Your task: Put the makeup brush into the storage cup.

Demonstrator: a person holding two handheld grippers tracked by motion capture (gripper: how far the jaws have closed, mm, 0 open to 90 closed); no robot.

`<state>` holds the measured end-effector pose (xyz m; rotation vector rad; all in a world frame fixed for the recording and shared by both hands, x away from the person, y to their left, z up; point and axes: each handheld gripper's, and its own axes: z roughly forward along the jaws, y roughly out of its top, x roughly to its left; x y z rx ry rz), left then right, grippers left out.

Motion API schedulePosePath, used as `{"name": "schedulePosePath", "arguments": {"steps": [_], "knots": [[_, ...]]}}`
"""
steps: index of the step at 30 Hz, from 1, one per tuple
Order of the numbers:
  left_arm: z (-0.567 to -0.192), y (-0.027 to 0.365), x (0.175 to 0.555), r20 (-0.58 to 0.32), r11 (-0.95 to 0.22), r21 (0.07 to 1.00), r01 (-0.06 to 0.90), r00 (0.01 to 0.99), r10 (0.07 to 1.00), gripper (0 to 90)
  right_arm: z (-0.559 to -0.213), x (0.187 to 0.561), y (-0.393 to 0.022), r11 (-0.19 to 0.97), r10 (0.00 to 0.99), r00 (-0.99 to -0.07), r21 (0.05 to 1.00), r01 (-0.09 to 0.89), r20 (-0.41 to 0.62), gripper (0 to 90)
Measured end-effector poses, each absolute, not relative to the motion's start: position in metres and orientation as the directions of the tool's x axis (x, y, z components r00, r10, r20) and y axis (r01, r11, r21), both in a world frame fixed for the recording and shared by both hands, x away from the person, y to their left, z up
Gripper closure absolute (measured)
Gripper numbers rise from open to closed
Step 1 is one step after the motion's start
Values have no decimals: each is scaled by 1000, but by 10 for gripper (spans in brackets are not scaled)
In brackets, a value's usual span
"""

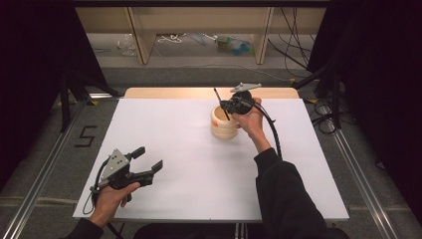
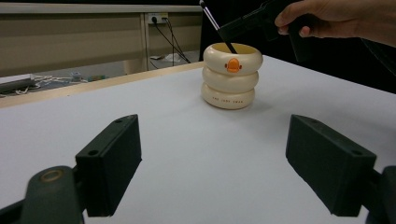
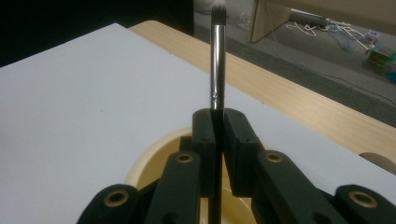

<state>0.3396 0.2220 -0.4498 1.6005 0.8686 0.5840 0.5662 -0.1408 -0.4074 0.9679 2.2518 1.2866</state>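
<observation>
The right gripper [image 1: 230,105] stands in the upper middle of the high view, just above the cup [image 1: 224,122]. Its fingers [image 3: 205,140] are pressed together on the thin black handle of a brush [image 3: 217,60]. The grip is on the handle below the metal part, so the bristles point up and stay free. I think this hold keeps the brush straight, so that the handle end can go down into the opening without touching the rim.

In the left gripper view the brush [image 2: 215,24] leans a little to the upper left, and its lower end is already inside the cup [image 2: 230,77], in the upper middle of the frame. I cannot tell if the end touches the bottom.

The cup is cream in colour, formed like three stacked rings, with a small orange duck face on the front. It stands upright on the white table [image 1: 174,164], near the far edge. In the right gripper view a part of its rim [image 3: 154,151] is seen under the fingers. Besides the brush I see nothing in it, but much of the inside is hidden.

The left gripper [image 1: 149,160] is in the lower left of the high view, well apart from the cup. Its fingers [image 2: 112,163] are spread wide and hold nothing. It seems to wait, and it points toward the cup.
</observation>
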Motion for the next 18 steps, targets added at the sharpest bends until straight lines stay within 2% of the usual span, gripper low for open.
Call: {"name": "schedulePosePath", "arguments": {"steps": [5,10,14,18], "knots": [[-450,222,340,-86,-60,974,220,600,795,182,-410,566,-142,338,717,-697,861,380,26,827],[-450,222,339,-86,-60,974,220,600,796,181,-408,564,-144,316,729,-683,870,379,32,760],[-450,222,339,-85,-61,974,219,600,796,181,-403,562,-147,313,735,-678,872,376,28,695],[-450,222,339,-85,-61,974,219,599,796,181,-400,560,-150,314,745,-666,870,380,21,587]]}}
